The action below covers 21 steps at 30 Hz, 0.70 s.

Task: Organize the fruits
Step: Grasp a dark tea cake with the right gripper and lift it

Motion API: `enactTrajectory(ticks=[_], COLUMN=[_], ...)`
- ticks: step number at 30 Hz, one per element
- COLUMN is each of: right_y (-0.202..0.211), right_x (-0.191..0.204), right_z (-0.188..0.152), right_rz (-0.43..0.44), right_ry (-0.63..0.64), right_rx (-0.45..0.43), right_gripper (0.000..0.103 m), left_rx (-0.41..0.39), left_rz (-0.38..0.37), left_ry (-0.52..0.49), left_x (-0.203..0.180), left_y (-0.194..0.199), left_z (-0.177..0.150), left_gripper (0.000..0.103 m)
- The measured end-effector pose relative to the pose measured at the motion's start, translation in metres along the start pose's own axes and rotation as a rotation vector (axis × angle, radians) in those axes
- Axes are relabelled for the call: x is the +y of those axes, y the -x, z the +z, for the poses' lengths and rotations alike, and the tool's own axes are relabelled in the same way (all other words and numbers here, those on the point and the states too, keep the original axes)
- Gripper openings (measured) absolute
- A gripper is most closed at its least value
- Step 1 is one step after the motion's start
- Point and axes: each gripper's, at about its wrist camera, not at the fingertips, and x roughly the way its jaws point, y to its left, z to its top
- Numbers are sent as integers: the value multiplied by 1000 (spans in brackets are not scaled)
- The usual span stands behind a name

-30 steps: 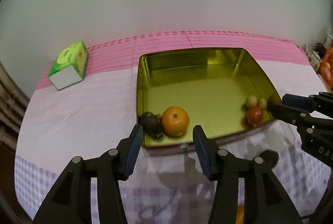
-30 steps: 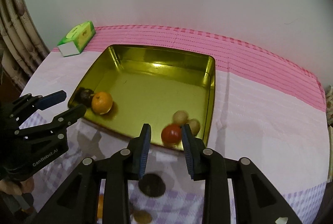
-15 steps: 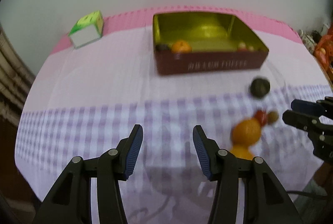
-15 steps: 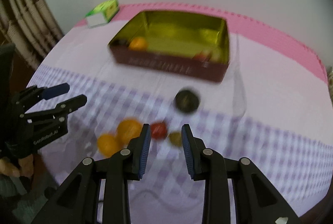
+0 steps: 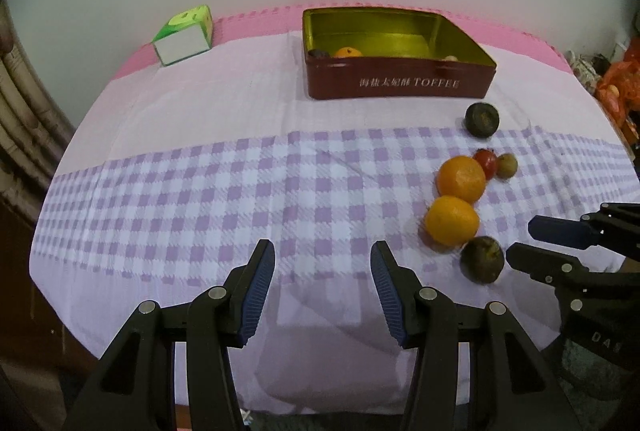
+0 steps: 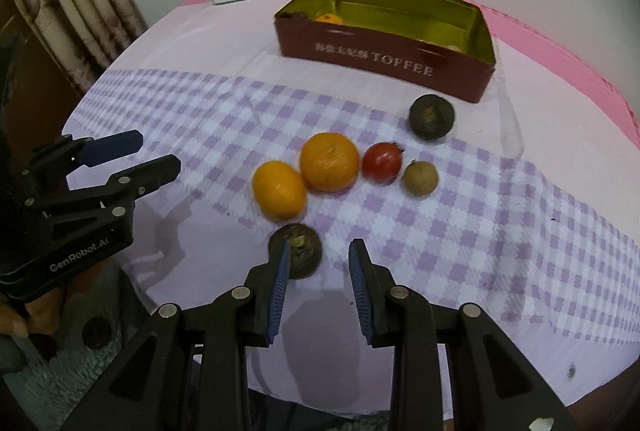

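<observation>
A bench draped in a pink cloth with a purple check band fills both views. Toward its far side sits a dark red tin with a gold lining and the word TOFFEE on its near wall. The sorting looks partly done: over the tin's near wall show an orange and a dark fruit in the left corner, with a pale fruit barely visible at the right. Whether more lies inside cannot be told.

Six fruits are still loose on the check band, to the right and nearer than the tin. From largest to smallest: two oranges touching each other, one farther and one nearer, both bright and dimpled; a dark round fruit closest to the tin; another dark, rough-skinned fruit nearest the bench edge; a small glossy red fruit; and a small olive-brown one just beside it.

The right claw hangs over the nearest dark fruit, jaws narrowly apart and gripping nothing. The left claw is parted somewhat wider over bare cloth, also empty. A green and white carton lies far left.
</observation>
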Motion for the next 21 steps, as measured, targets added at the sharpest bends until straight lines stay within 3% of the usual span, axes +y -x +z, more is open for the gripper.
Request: enactTrajectory(ticks=[21], right_y=[-24], right_x=[18], right_z=[1], right_rz=[-13], right_ry=[65], right_rx=[80], right_gripper=[31], left_rx=[59], left_rz=[-16], left_ry=[25], left_x=[6], left_y=[-15], left_z=[-4], left_gripper=[51])
